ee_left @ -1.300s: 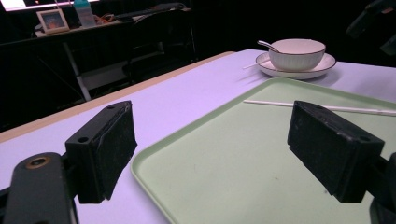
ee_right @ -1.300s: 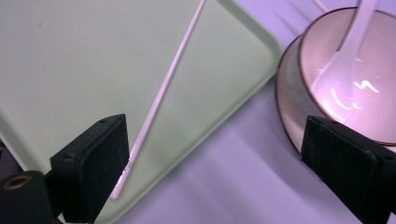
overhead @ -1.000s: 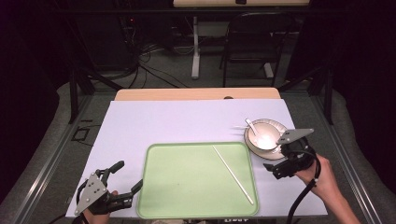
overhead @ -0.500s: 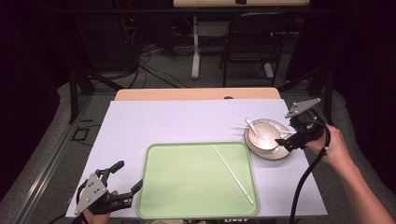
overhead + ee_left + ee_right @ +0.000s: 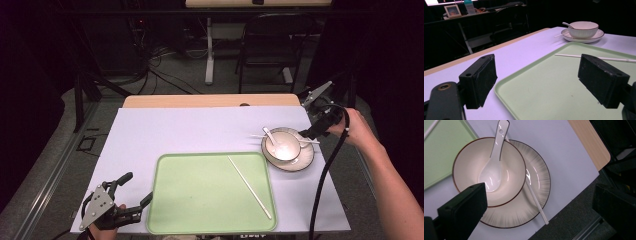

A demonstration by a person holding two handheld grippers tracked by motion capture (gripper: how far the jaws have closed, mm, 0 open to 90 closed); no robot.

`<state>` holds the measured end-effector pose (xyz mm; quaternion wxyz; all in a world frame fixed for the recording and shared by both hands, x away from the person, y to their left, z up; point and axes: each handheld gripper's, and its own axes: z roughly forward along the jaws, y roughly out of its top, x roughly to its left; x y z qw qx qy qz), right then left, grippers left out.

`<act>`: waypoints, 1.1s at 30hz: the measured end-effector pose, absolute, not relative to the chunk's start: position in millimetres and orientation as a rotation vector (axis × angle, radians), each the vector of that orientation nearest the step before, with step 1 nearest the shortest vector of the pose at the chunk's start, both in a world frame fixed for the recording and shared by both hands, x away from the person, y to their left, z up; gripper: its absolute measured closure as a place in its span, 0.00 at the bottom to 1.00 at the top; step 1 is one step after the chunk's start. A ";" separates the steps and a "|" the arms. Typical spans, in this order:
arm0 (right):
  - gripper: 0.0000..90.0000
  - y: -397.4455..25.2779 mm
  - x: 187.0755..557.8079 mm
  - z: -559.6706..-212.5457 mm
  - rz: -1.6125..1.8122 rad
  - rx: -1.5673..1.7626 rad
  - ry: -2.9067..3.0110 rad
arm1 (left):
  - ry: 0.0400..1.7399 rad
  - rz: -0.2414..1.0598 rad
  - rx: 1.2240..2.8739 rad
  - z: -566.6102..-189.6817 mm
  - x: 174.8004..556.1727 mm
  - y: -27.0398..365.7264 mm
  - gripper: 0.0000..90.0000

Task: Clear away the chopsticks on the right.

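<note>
Lavender sheet point(image 5: 200, 130) covers most of the table point(image 5: 210, 100); bare wood strip shows along the far edge.

Tray point(image 5: 200, 195) next in size: pale green, rounded corners, raised rim, sitting at the near edge of the sheet, centre. One white chopstick point(image 5: 249, 187) lies diagonally inside it, on its right side (flat on the tray floor, inside the rim).

Plate point(image 5: 300, 161) sits just right of the tray's far right corner, on the sheet. Cream with grey radial streaks and a dark rim. Bowl point(image 5: 281, 146) stands on it, off-centre toward the tray side, cream with a thin dark rim. White ceramic spoon point(image 5: 492, 167) rests in the bowl, scoop down in the bottom, handle leaning over the rim. Second white chopstick point(image 5: 536, 203) lies across the plate, passing under the bowl's edge, its tip overhanging the plate rim.

Right gripper point(image 5: 320, 116) hangs over the plate's far right side, above the table's right edge, jaws spread wide with nothing between them. In the right gripper view one jaw sits over the bowl's rim, the other out past the table edge over the floor.

Left gripper point(image 5: 122, 202) is low at the near left corner, just beside the tray's left rim, jaws also wide apart and empty.
</note>
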<state>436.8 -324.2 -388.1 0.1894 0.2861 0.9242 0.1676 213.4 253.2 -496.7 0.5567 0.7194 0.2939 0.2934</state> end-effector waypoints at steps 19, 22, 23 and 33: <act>0.10 -331.4 483.9 -404.9 0.279 0.774 2.705 | 0.695 0.692 1.696 -496.8 213.6 253.4 0.17; 0.16 -331.8 488.2 -410.7 0.264 0.794 2.727 | 0.696 0.692 1.695 -496.8 213.4 253.4 0.17; 0.17 -332.0 490.6 -412.5 0.258 0.771 2.728 | 0.695 0.693 1.696 -496.8 213.5 253.6 0.17; 0.24 -331.7 503.8 -434.3 0.169 0.782 2.780 | 0.698 0.692 1.694 -496.9 213.4 253.7 0.17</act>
